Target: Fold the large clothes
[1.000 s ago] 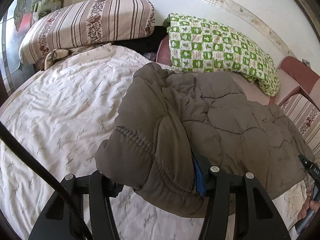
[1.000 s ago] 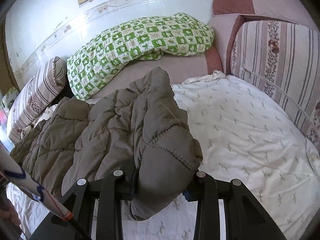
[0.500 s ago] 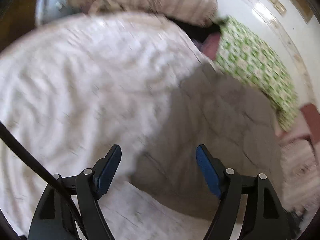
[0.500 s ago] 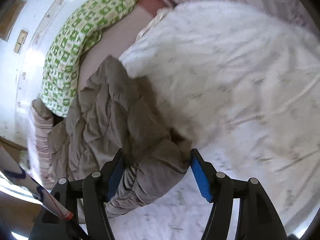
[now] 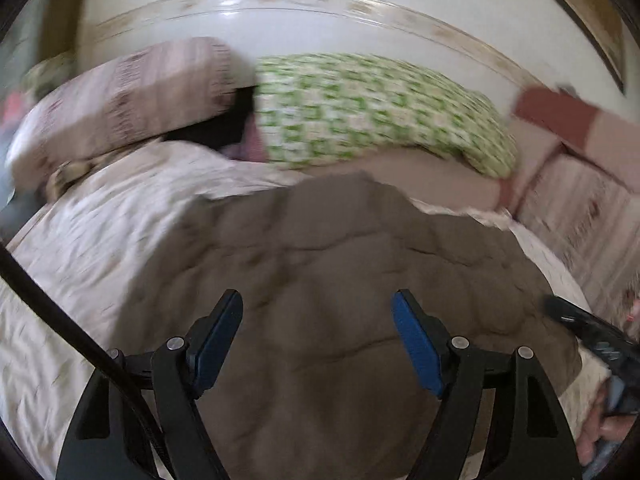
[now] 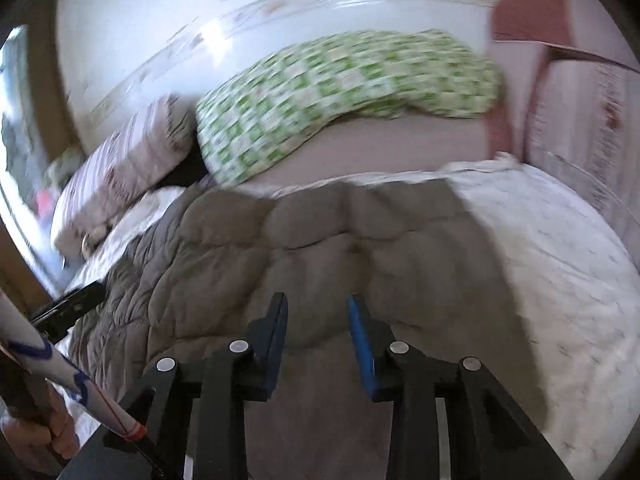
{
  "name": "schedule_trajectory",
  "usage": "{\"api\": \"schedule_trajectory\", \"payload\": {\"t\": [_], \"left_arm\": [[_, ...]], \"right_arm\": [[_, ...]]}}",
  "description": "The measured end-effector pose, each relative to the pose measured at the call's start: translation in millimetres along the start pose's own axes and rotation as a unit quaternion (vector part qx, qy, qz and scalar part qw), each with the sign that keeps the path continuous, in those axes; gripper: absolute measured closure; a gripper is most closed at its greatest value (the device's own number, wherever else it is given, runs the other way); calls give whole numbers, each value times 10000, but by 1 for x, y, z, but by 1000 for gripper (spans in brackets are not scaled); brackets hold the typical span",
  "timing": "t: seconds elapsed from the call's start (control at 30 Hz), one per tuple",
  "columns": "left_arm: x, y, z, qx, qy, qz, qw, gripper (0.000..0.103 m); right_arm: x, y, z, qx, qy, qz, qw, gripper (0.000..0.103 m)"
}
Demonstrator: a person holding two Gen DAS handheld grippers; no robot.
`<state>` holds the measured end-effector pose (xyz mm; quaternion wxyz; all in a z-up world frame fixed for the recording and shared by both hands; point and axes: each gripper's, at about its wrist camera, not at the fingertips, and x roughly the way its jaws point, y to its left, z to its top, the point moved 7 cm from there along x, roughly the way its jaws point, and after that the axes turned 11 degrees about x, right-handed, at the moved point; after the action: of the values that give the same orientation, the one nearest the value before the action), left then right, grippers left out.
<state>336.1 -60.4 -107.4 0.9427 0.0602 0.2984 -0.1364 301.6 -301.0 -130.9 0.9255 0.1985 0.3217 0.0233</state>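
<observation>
Left hand-held gripper (image 5: 316, 336) hovers wide apart over the puffy grey-brown quilted jacket (image 5: 340, 280) lying folded on the white leaf-print bedspread (image 5: 100, 220); right hand-held gripper (image 6: 317, 320), narrower but empty, hangs above it too

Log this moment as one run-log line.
left gripper: open | right gripper: open | jacket: lying on bed, unheld

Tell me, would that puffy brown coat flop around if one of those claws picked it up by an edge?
Probably yes. The brown quilted coat sags in soft folds over the bed, so it would likely droop rather than hold shape. Its puffy padding suggests it is light for its bulk. Both the left gripper and right gripper are open, holding nothing.
</observation>
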Motion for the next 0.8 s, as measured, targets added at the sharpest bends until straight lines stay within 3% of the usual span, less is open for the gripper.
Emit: {"api": "schedule_trajectory", "payload": {"t": [0.17,0.43,0.57,0.8], "left_arm": [[56,-11,-12,9,737,-110,9972,27],[90,-5,-22,168,1028,110,9945,12],[87,-4,-21,181,885,121,9958,12],[50,-6,-13,269,374,388,9982,12]], "right_arm": [[53,0,-8,-65,456,-305,9985,73],[94,-17,-10,156,859,-357,9955,74],[89,-14,-9,74,771,-396,9962,74],[31,-15,-1,139,388,-230,9989,73]]}}
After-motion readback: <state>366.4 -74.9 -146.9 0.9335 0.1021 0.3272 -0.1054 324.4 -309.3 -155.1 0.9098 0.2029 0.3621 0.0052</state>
